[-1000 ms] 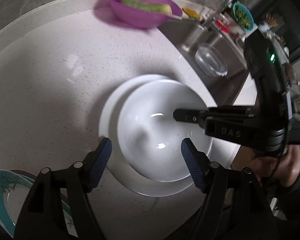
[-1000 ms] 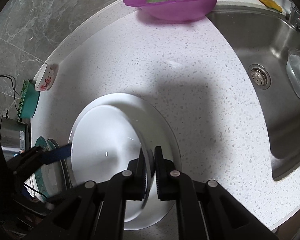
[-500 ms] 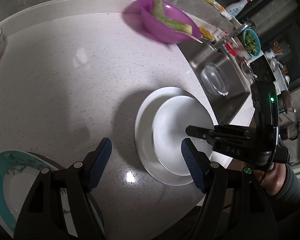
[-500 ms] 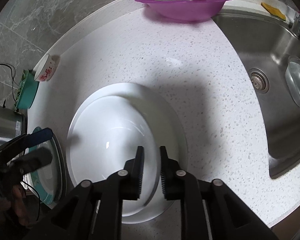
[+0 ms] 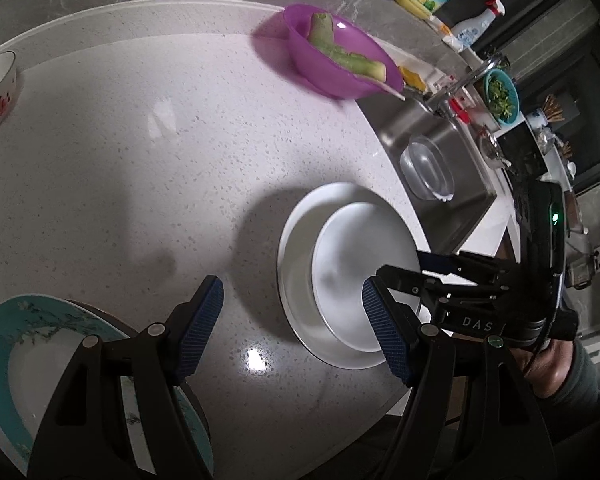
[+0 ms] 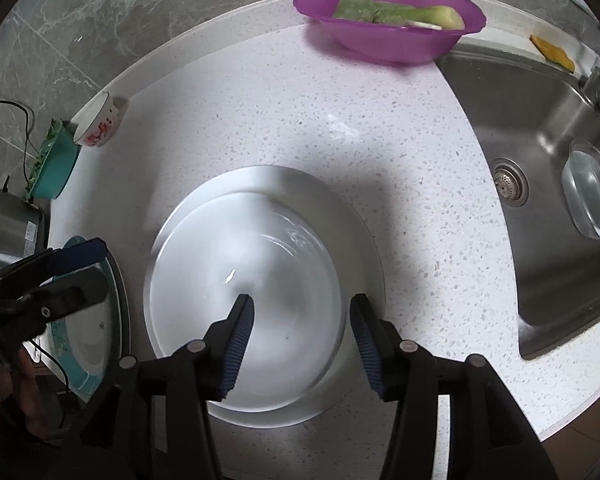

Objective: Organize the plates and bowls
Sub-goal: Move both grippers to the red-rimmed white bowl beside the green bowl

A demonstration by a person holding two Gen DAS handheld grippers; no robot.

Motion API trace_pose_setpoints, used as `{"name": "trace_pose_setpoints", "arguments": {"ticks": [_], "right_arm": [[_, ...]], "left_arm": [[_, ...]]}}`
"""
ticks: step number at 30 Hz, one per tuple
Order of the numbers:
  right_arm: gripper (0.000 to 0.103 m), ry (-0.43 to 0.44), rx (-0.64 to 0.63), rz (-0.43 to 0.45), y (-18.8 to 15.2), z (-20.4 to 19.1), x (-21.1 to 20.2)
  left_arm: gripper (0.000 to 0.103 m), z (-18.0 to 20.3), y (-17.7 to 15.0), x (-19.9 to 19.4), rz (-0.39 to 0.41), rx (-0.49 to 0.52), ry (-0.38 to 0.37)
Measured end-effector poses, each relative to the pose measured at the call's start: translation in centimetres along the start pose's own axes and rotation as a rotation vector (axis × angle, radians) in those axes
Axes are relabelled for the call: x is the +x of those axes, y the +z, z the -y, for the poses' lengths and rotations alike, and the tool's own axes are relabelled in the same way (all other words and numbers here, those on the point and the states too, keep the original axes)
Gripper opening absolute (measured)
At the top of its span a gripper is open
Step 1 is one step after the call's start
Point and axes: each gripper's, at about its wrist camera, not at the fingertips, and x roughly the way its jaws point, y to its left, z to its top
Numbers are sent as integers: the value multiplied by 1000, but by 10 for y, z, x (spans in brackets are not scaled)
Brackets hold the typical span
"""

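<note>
A white bowl (image 6: 252, 288) sits inside a larger white plate (image 6: 339, 208) near the counter's front edge; both also show in the left wrist view, the bowl (image 5: 359, 256) on the plate (image 5: 300, 248). My right gripper (image 6: 301, 320) is open, its fingers straddling the bowl's near rim without gripping. My left gripper (image 5: 292, 312) is open and empty, held above the counter left of the plate. A teal-rimmed plate (image 5: 28, 360) lies below the left gripper and shows in the right wrist view (image 6: 84, 340). A small red-flowered bowl (image 6: 98, 122) stands at the far left.
A purple bowl (image 6: 387, 28) with green vegetable pieces stands at the back by the sink (image 6: 539, 152). A clear glass bowl (image 6: 591, 196) lies in the sink. A teal bowl (image 6: 54, 164) and a metal pot (image 6: 12, 220) stand at the left edge.
My right gripper has opened and let go of the white bowl's rim; the bowl rests on the plate. My left gripper has drawn back and left, toward the teal plate.
</note>
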Motion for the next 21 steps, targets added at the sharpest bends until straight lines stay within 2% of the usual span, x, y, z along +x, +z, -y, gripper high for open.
{"name": "trace_pose_setpoints", "arguments": {"ticks": [6, 7, 12, 15, 17, 18, 19, 21], "right_arm": [[54, 39, 25, 10, -4, 7, -7], [54, 44, 29, 11, -4, 8, -10], [59, 20, 22, 28, 1, 10, -28], [59, 15, 41, 66, 13, 18, -46], [61, 46, 57, 120, 29, 16, -64], [62, 67, 52, 146, 37, 11, -71], [66, 93, 30, 175, 48, 2, -78], [74, 135, -32, 217, 67, -24, -84]], "left_arm": [[71, -26, 8, -26, 58, -72, 7], [73, -32, 9, -31, 69, -87, 16], [74, -73, 13, -59, 130, -175, 52], [74, -100, 14, -78, 166, -214, 82], [74, -124, 19, -93, 192, -244, 125], [78, -136, 23, -101, 209, -250, 150], [88, -144, 25, -106, 219, -254, 167], [100, -170, 35, -121, 245, -278, 221]]}}
